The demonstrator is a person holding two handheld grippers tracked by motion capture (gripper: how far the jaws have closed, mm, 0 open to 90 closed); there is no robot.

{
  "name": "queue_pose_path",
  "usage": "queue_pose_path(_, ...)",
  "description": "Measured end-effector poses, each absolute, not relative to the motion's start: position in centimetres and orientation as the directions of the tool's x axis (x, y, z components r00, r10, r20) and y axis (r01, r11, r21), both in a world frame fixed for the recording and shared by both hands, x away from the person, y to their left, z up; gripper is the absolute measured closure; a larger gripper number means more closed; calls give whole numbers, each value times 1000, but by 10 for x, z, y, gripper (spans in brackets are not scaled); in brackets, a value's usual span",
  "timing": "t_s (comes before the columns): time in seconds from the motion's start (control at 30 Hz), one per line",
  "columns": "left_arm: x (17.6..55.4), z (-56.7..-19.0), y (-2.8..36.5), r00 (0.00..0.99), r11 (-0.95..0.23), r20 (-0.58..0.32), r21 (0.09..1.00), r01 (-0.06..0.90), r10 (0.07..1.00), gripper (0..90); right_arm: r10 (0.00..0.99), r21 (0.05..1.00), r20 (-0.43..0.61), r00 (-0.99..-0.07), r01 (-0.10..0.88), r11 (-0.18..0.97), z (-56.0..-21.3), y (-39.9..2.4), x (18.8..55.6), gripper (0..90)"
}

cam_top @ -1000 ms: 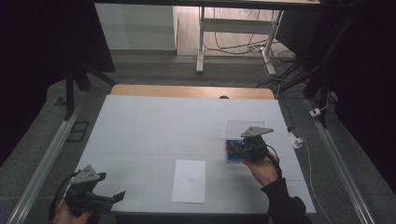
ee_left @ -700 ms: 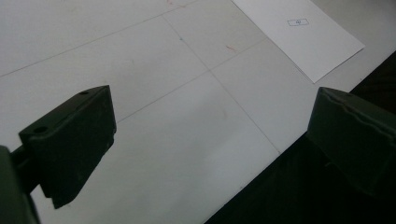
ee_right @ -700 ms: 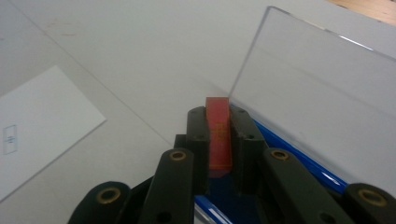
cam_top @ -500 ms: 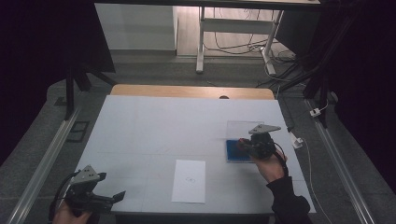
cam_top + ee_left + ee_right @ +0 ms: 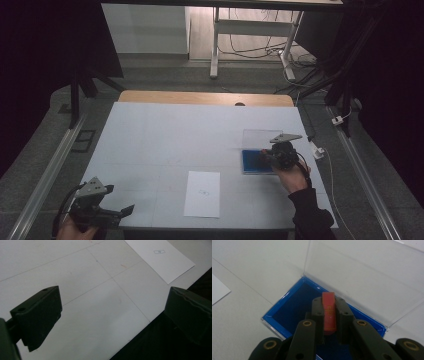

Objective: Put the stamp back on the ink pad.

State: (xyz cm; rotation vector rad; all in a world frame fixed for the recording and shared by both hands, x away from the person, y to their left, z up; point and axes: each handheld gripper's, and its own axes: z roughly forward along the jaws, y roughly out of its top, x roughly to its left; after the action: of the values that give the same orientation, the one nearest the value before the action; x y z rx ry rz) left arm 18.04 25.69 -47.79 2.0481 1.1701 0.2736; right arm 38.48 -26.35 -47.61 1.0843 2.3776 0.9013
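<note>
A blue box (image 5: 255,161) lies open on the right side of the white table (image 5: 175,135), its clear lid (image 5: 262,137) standing up at the far side. My right gripper (image 5: 274,155) hovers over the box's right end, shut on a small flat red piece (image 5: 329,315) held upright between its pads. In the right gripper view the blue lining (image 5: 297,307) and the clear lid (image 5: 362,277) lie just beyond my right gripper (image 5: 329,302). A white sheet of paper (image 5: 202,194) lies near the front middle. My left gripper (image 5: 120,212) rests open at the front left corner, nothing between its jaws.
The left gripper view shows my left gripper (image 5: 112,307) over the table's front edge (image 5: 140,332), with the paper (image 5: 160,257) beyond it. A wooden strip (image 5: 205,98) runs along the table's far side. Metal rails (image 5: 45,175) flank the table; a white plug (image 5: 317,150) lies right of the box.
My right gripper has moved to the right across the box with the red piece in it, uncovering more of the blue lining. The left gripper has stayed put.
</note>
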Motion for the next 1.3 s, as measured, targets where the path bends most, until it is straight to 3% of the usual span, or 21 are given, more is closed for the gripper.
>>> queue_pose_path(0.67,181,-478,257,559,-302,-171,695,652,811,15,774,659,-55,-631,559,503,-483,-263,389,786)
queue_pose_path(0.97,181,-478,257,558,-300,-173,696,652,812,15,780,695,-27,-626,549,465,-475,-262,385,690)
queue_pose_path(1.3,181,-478,257,558,-299,-174,697,652,811,14,768,721,3,-640,534,442,-467,-263,377,504)
